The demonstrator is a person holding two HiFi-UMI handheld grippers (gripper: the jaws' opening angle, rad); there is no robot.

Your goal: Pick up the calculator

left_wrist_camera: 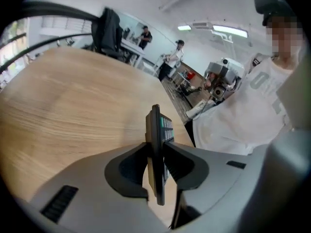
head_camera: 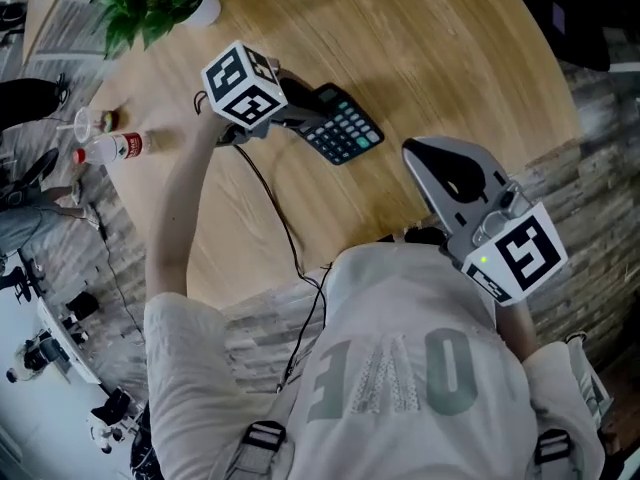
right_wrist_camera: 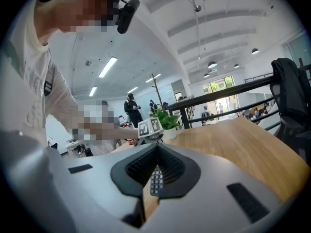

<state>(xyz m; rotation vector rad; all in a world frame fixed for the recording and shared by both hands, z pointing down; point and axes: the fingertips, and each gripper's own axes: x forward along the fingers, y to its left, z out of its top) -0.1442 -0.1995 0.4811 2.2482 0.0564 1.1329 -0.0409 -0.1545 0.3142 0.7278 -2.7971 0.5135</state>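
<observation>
Grip looked secured, the left gripper [left_wrist_camera: 156, 152] clamped on the calculator [left_wrist_camera: 156, 123], held edge-up over the table [left_wrist_camera: 73, 106], the right gripper [right_wrist_camera: 155, 150] closed and empty; the next move likely called for a steady lift clear without tilting.

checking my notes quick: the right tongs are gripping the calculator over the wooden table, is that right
Not quite. It is the left tongs that grip the calculator, held edge-on between their pads, as the left gripper view shows. The right tongs are shut on nothing. The rest stands: the calculator is over the wooden table.
</observation>
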